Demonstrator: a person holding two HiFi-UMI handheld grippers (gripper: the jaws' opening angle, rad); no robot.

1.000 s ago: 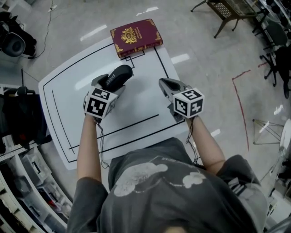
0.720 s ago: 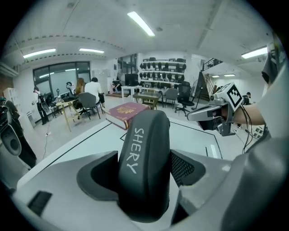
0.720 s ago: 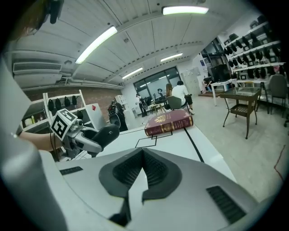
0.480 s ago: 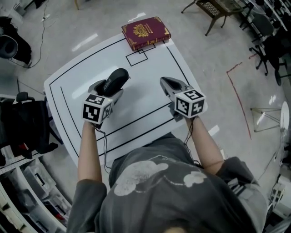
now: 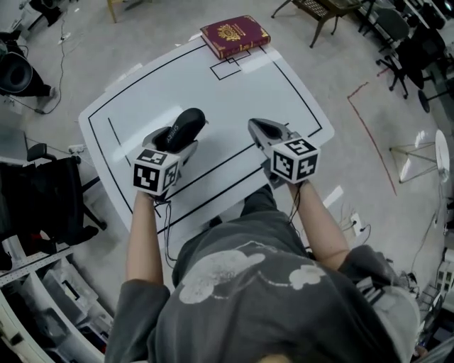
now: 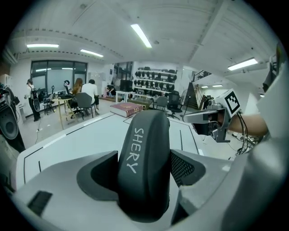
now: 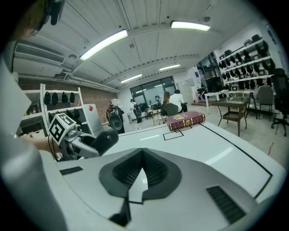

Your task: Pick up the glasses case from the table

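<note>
The glasses case is black, oblong and lettered in white, and it sits between the jaws of my left gripper, which is shut on it above the white table. In the left gripper view the case stands up between both pads and fills the middle. My right gripper hovers at the same height to the right, its jaws shut with nothing in them. In the right gripper view its pads meet on a thin line, and the case shows at the left.
A dark red book lies at the table's far edge by a small drawn square. Black lines mark the tabletop. Chairs stand beyond the far right corner, and a dark cart with shelves stands at the left.
Both grippers have drawn back together from the book toward the table's near edge, the case carried along in the left one. The book now lies farther off.
</note>
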